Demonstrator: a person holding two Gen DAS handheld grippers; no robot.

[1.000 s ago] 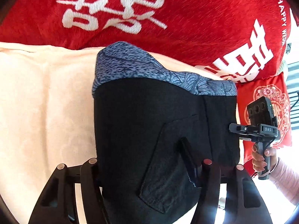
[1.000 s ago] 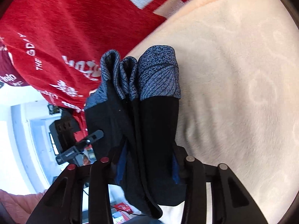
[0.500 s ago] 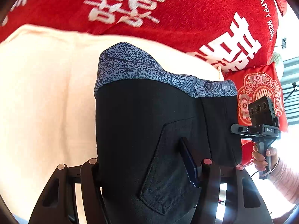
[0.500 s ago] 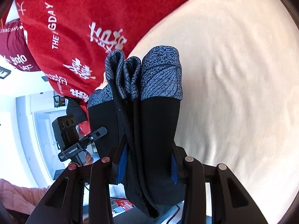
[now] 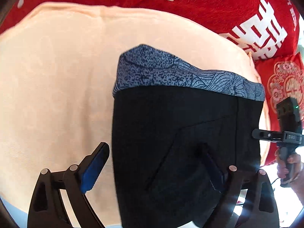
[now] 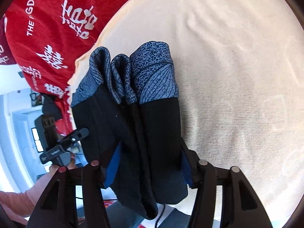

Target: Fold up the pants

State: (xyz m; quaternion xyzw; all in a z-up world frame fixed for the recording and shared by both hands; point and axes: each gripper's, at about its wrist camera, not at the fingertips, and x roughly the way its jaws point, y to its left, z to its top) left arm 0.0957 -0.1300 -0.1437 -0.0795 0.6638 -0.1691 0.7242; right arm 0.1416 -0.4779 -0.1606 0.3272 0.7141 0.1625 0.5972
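The folded black pants (image 5: 180,142) with a blue patterned waistband (image 5: 171,72) hang in the air over a cream blanket (image 5: 57,76). My left gripper (image 5: 153,163) is open: its left finger (image 5: 95,167) stands clear of the cloth, its right finger (image 5: 212,163) lies against the back pocket. In the right wrist view my right gripper (image 6: 150,161) is shut on the bunched pants (image 6: 144,133), the waistband (image 6: 152,72) pointing away. Each gripper shows in the other's view, the right one (image 5: 269,134) at the pants' right edge, the left one (image 6: 76,136) at their left.
A red blanket (image 5: 190,3) with white characters lies beyond the cream blanket and also shows in the right wrist view (image 6: 47,38). A red patterned cushion (image 5: 285,79) sits at the right. The cream blanket (image 6: 237,76) spreads wide under the pants.
My left gripper has opened and its left finger has come off the pants. The right gripper still holds them. Both views have shifted further over the cream blanket.
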